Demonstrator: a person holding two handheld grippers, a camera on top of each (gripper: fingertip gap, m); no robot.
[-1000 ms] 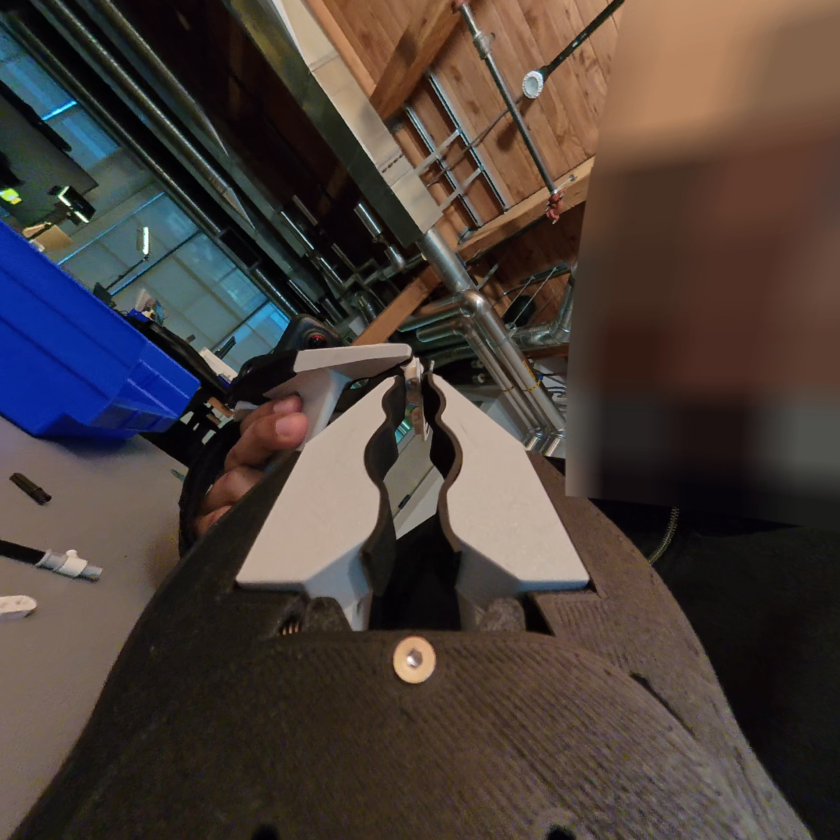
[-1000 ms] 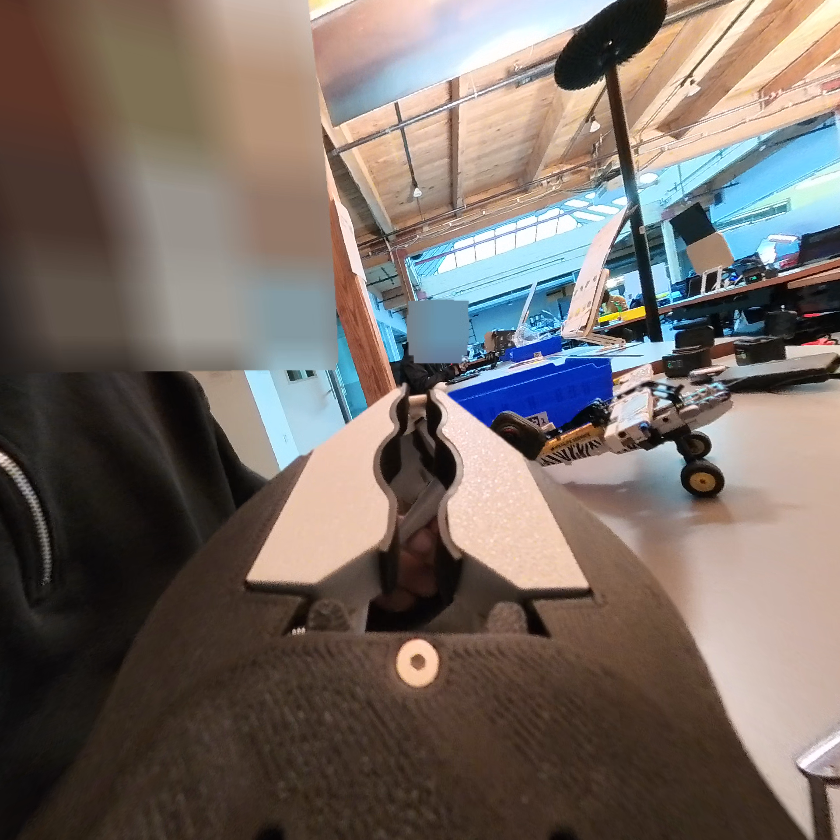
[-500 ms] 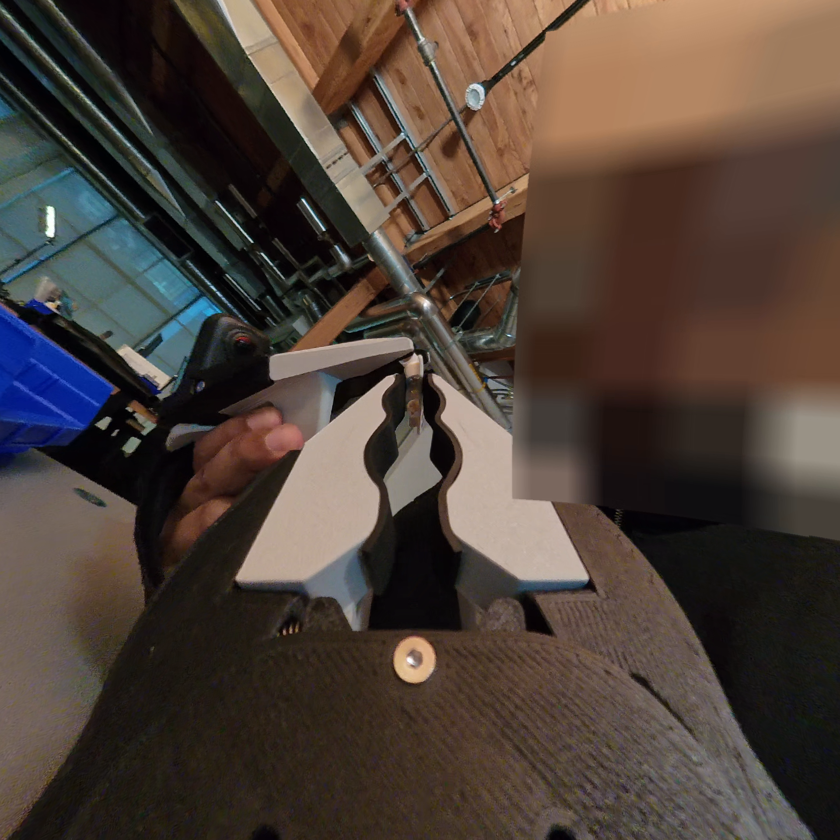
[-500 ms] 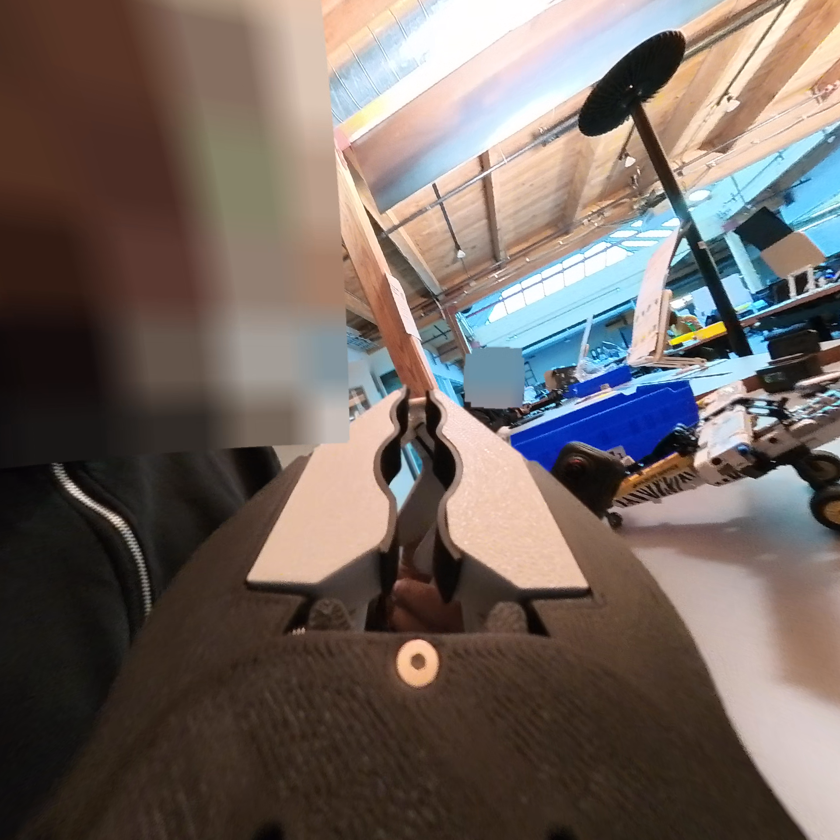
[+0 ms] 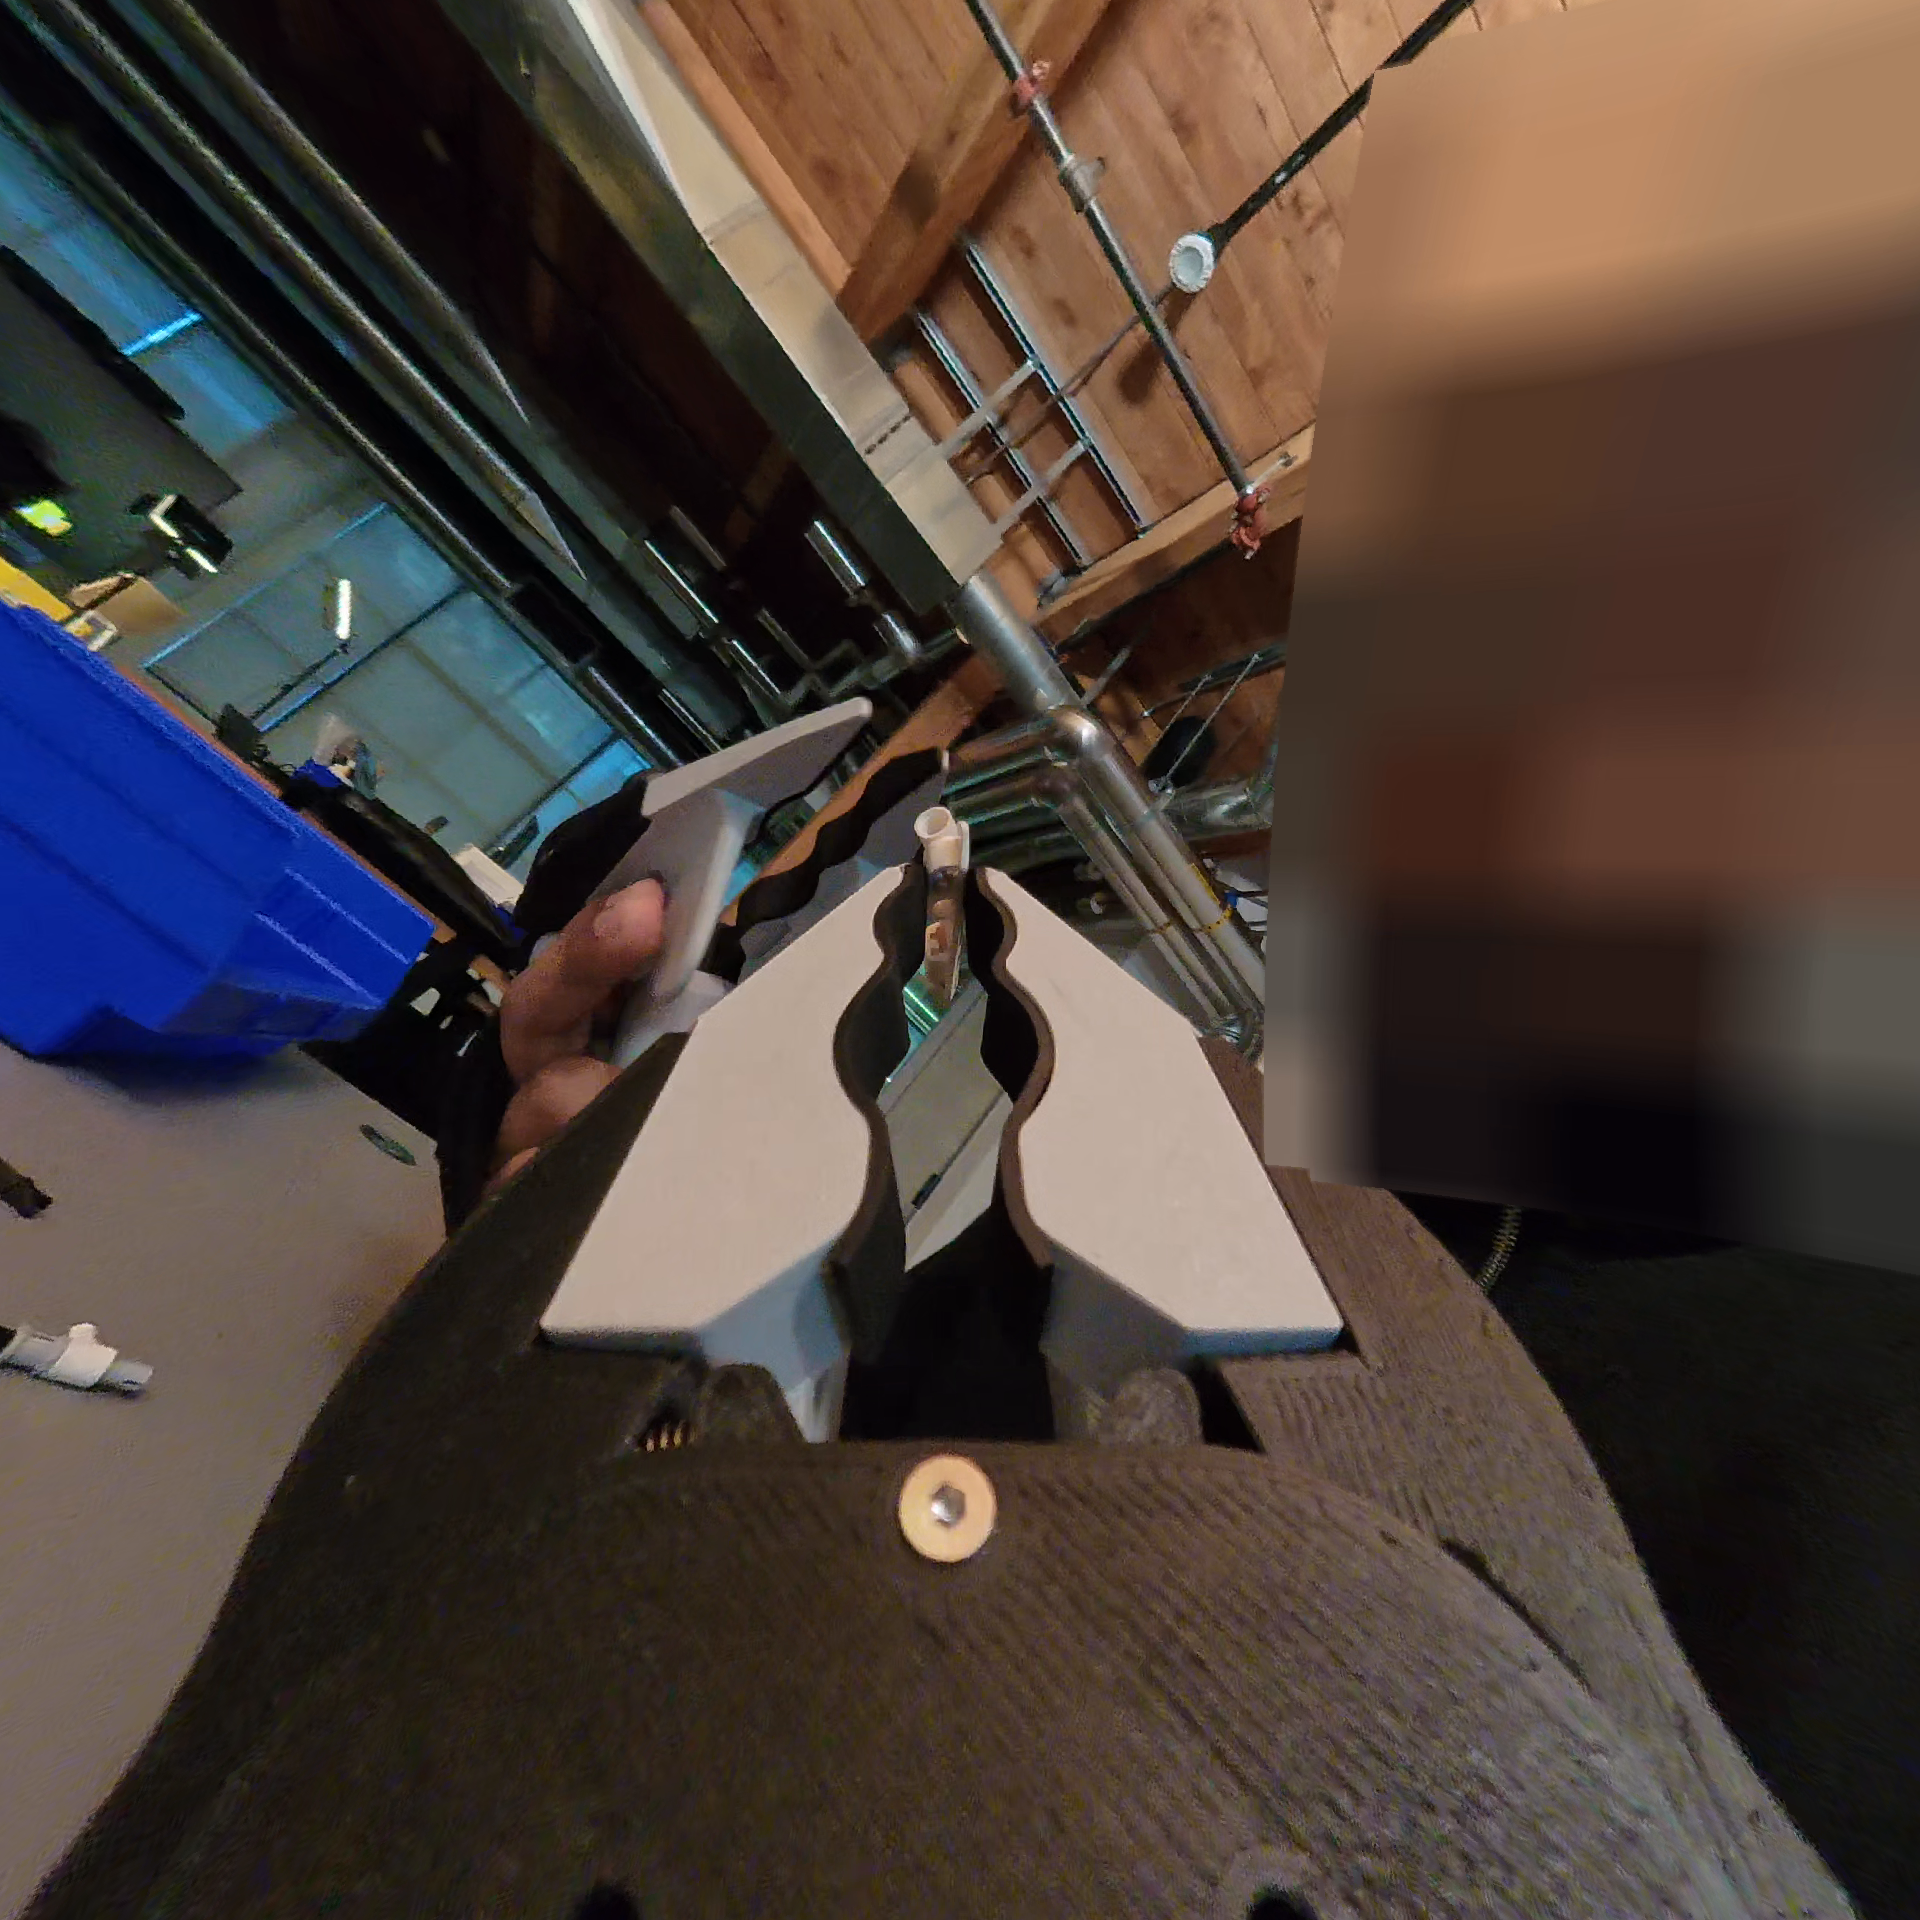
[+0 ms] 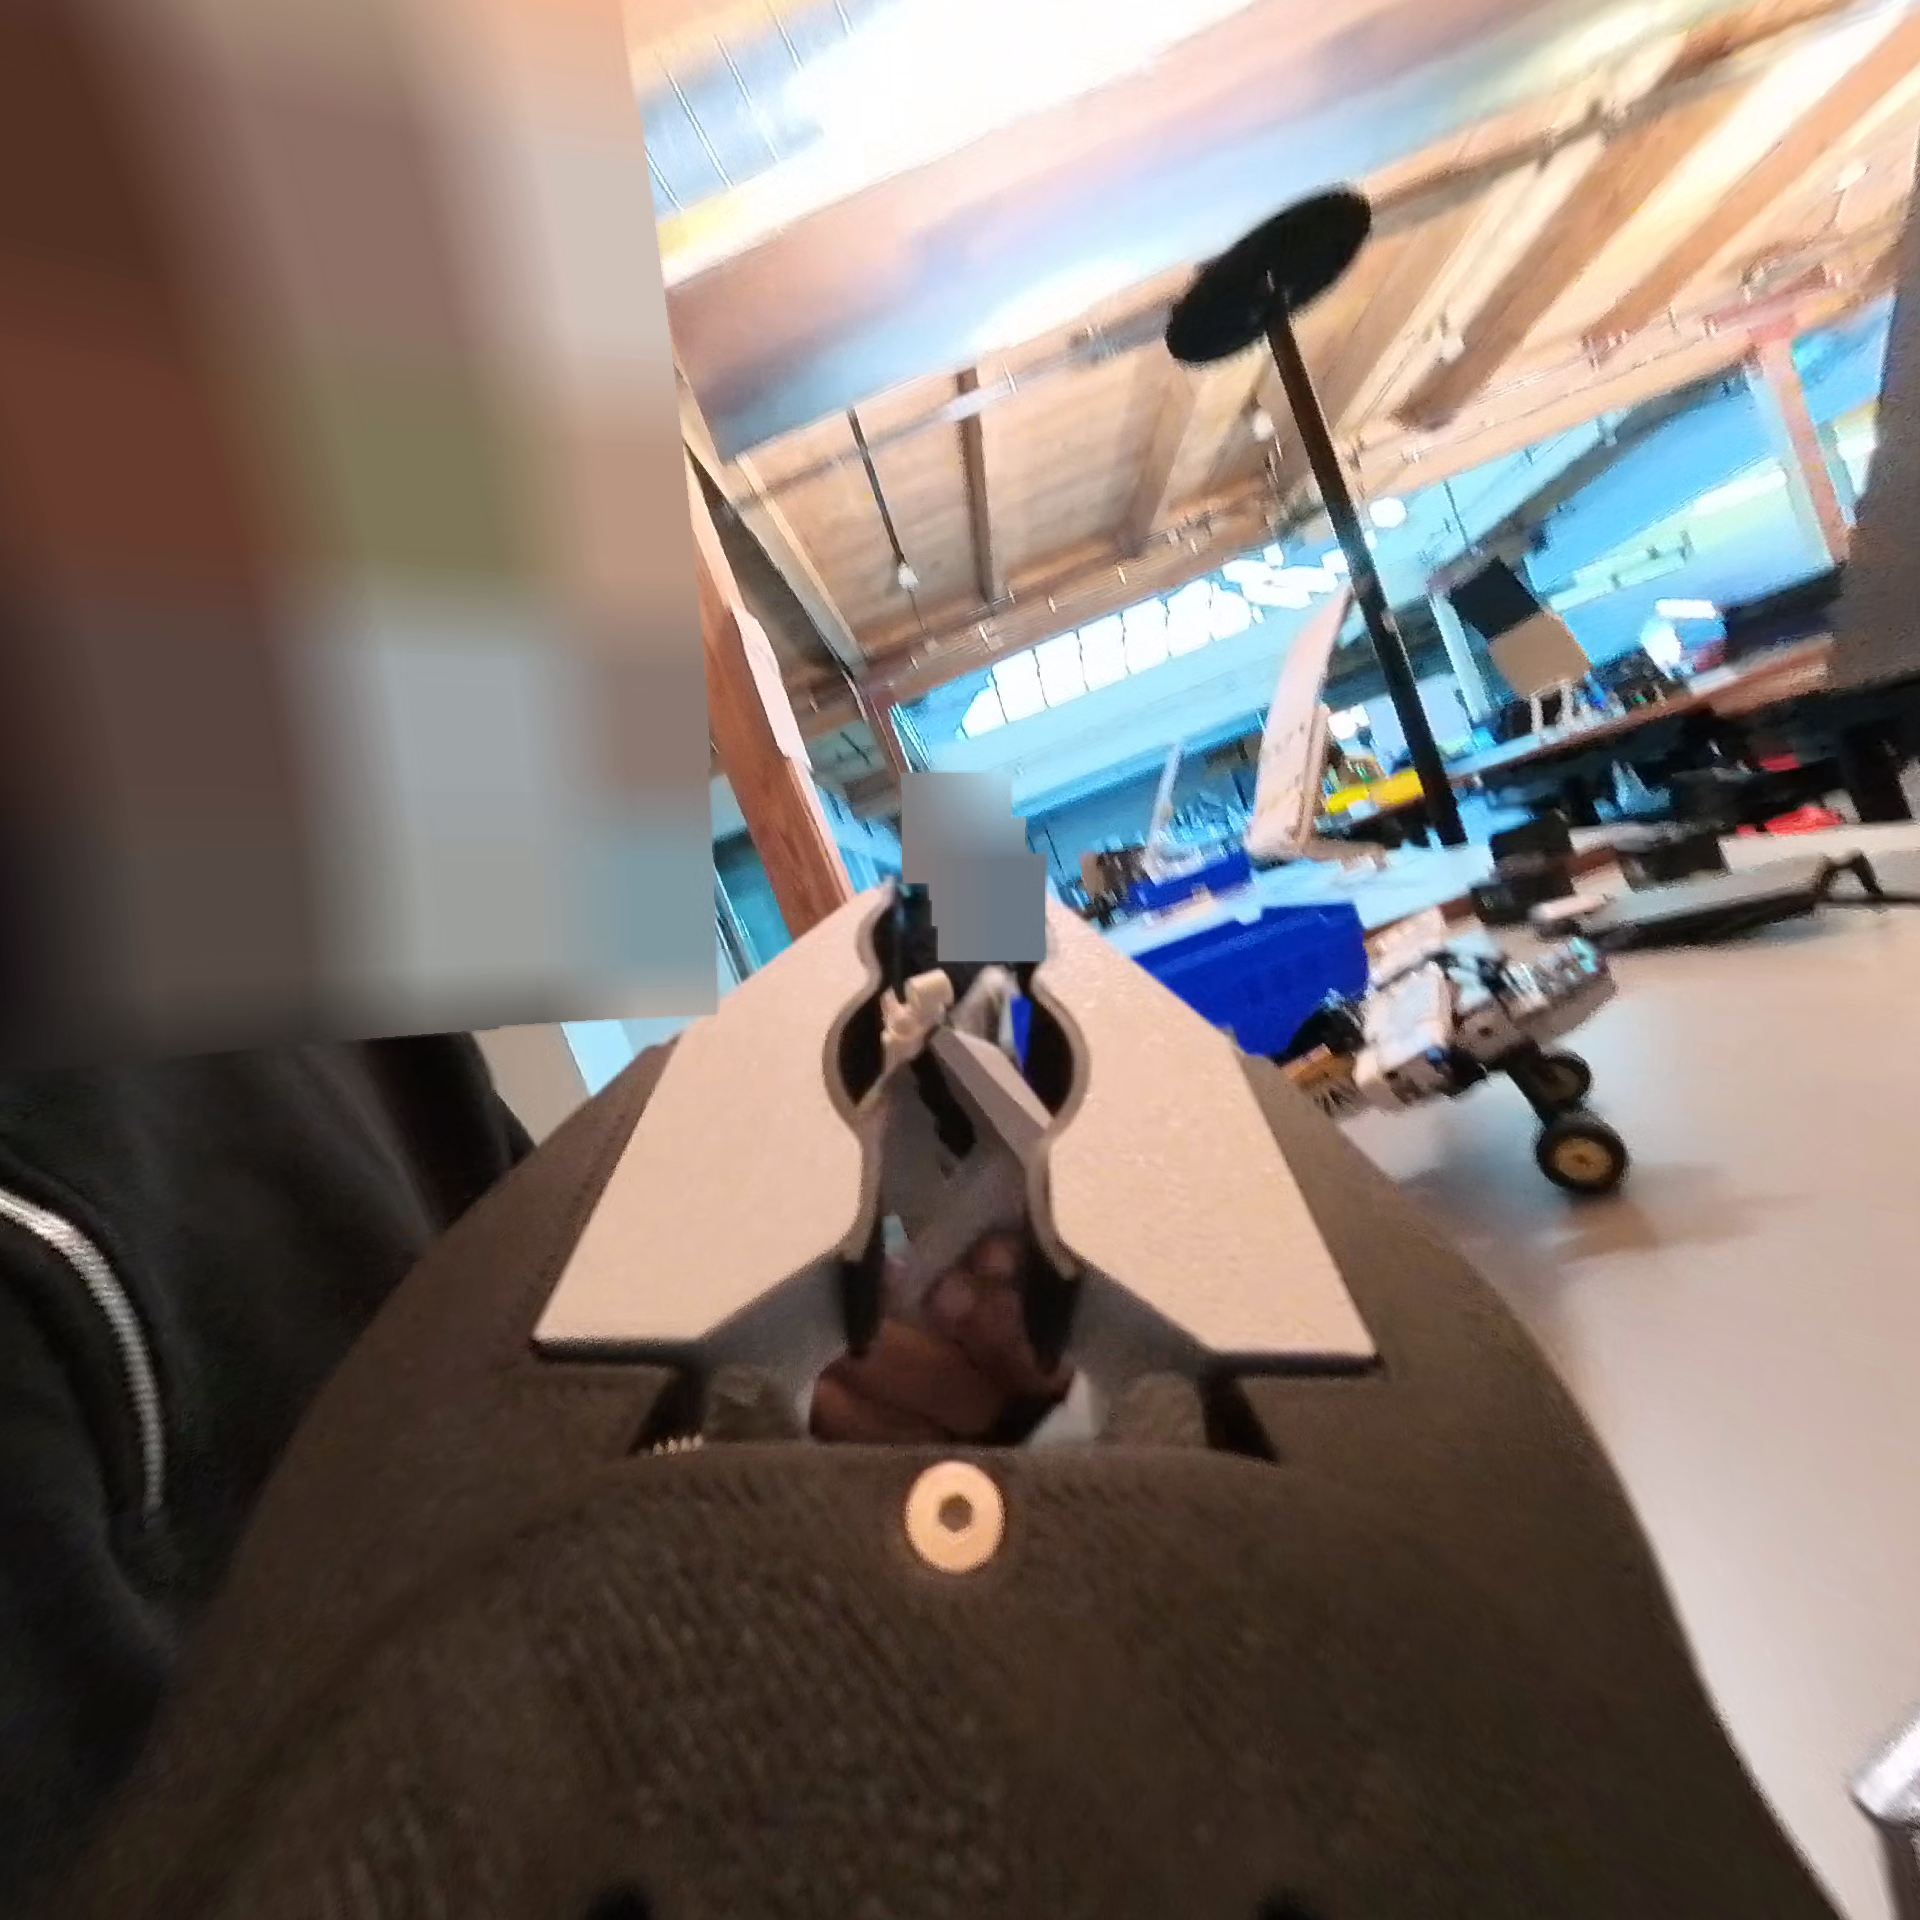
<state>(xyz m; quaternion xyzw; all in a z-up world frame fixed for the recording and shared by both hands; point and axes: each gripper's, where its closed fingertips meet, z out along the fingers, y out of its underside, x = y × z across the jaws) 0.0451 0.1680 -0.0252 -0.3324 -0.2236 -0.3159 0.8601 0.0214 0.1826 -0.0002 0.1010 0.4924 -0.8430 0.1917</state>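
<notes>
My left gripper [image 5: 942, 881] is shut on a small white tube-shaped piece [image 5: 938, 836], whose white end sticks out past the fingertips. It is raised off the table, close to a person's body. My right gripper [image 6: 961, 914] is open. In the left wrist view it [image 5: 883, 769] shows just left of the piece, a hand [image 5: 582, 987] on it and its fingers apart. In the right wrist view the white piece [image 6: 914, 1006] stands between the right gripper's fingers, close to the left one, with the left gripper's fingers [image 6: 977, 1091] under it. A mosaic patch hides the right fingertip.
A blue bin [image 5: 156, 862] stands on the grey table [image 5: 208, 1299], with a white piece on a black rod [image 5: 73, 1363] lying near it. The right wrist view shows a blue bin [image 6: 1257, 956], a wheeled toy vehicle [image 6: 1475, 1029], a black pole stand [image 6: 1340, 540] and a black jacket [image 6: 156, 1247].
The right gripper's fingers, nearly together at the white piece before, have spread apart. The left gripper has stayed shut on the piece. Both views have swung.
</notes>
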